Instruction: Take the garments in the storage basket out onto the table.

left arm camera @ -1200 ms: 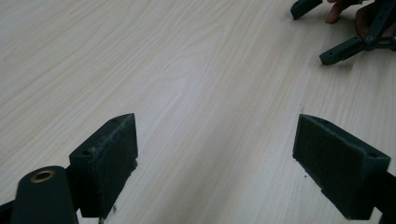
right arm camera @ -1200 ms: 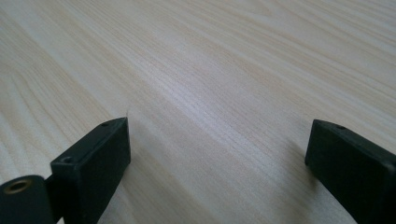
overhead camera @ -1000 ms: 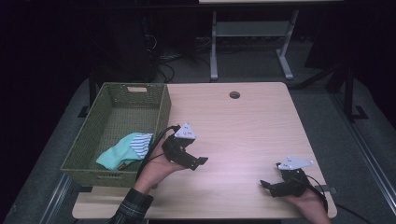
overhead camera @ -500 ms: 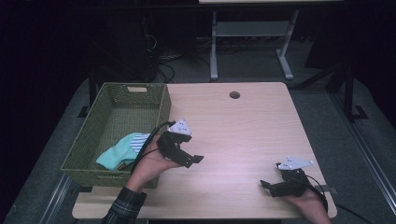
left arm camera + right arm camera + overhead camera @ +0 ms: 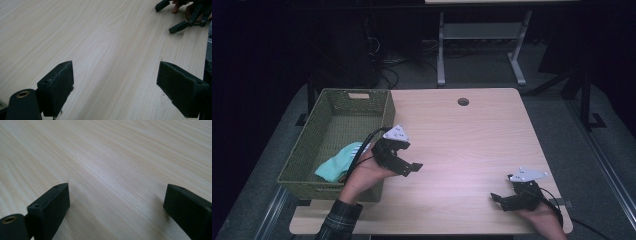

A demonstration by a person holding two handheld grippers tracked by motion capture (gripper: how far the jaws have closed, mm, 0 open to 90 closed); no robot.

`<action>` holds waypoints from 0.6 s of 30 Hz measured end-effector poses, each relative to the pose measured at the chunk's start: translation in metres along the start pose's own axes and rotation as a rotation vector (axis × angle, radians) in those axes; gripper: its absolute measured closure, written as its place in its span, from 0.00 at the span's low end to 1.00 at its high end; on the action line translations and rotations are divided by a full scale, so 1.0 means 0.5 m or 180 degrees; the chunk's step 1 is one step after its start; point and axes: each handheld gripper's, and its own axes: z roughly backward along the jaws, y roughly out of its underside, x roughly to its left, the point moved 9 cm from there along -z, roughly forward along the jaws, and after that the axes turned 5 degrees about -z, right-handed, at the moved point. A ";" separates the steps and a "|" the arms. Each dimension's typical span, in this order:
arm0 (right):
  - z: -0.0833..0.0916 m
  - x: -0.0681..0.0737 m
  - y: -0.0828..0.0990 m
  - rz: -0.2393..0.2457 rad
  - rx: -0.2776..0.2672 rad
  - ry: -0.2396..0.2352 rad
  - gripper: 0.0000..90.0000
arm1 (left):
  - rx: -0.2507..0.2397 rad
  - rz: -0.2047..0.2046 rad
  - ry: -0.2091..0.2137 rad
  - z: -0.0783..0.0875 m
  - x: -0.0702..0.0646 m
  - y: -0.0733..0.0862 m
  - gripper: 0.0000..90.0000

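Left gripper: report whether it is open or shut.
Open. In its own view the left gripper has its two jaws wide apart, with bare wooden table between them.

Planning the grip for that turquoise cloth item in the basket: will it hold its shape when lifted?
Probably not. The turquoise cloth lies crumpled and flattened against the floor of the green woven basket, so it likely droops from a pinch. It looks thin, so probably light, and unlikely to roll or slip.

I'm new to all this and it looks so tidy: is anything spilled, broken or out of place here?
Nothing stands out. The pale wooden table is unmarked, the green woven basket sits square at its left edge, and the mint-green cloth lies crumpled inside it. The left gripper and right gripper are both open, holding nothing.
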 end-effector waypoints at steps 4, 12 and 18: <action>0.000 0.000 0.000 -0.0006 -0.0002 -0.0002 0.07 | -0.0039 0.0039 -0.0037 0.019 0.012 0.003 0.15; 0.000 0.000 0.000 0.0000 -0.0001 -0.0001 0.07 | -0.0070 0.0086 -0.0122 0.053 0.034 0.013 0.15; 0.000 0.000 0.000 -0.0006 -0.0003 -0.0002 0.07 | -0.0064 0.0130 -0.0169 0.078 0.049 0.026 0.18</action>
